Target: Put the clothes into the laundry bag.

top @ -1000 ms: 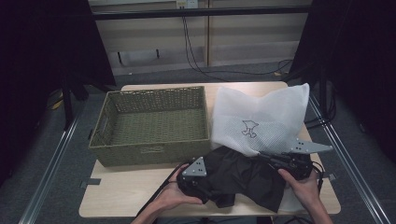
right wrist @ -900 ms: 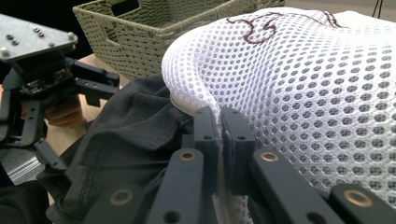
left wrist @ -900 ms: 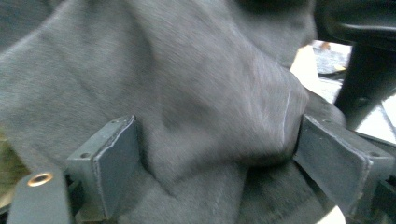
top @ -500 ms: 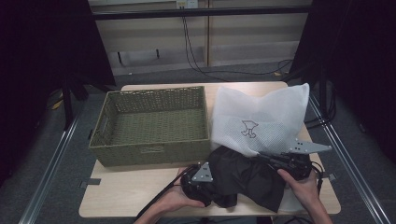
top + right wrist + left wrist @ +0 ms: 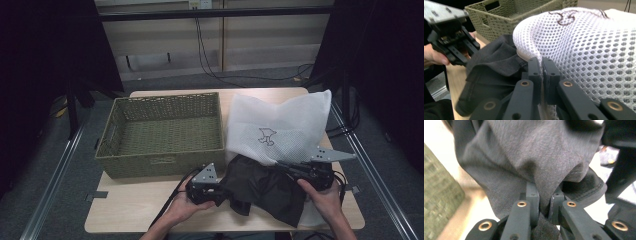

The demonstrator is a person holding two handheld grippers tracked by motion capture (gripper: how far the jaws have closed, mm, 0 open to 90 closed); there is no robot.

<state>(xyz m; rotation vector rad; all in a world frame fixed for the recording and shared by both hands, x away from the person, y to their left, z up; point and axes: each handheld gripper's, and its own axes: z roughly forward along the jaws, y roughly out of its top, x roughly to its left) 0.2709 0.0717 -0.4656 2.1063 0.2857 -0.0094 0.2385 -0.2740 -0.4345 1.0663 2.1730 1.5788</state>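
Observation:
A dark grey garment (image 5: 265,187) lies at the table's front, its far end tucked under the mouth of a white mesh bag (image 5: 280,127). My left gripper (image 5: 224,194) has just been closing and is now shut on the garment's left edge; the left gripper view shows the cloth (image 5: 524,157) pinched between its jaws (image 5: 544,203). My right gripper (image 5: 287,167) is shut on the mesh bag's rim, and in the right gripper view the mesh (image 5: 586,50) is clamped between its jaws (image 5: 542,66) just above the garment (image 5: 496,65). The left gripper (image 5: 472,48) appears there too, at the far left.
An empty green woven basket (image 5: 165,132) stands on the table's left half, close behind my left hand. Bare wooden tabletop (image 5: 135,210) lies in front of it. The table's front edge is just under both hands. Cables run along the floor behind.
The left gripper's jaws have closed on the garment's left edge and lifted it a little, bunching the cloth. The right gripper and the mesh bag have stayed put.

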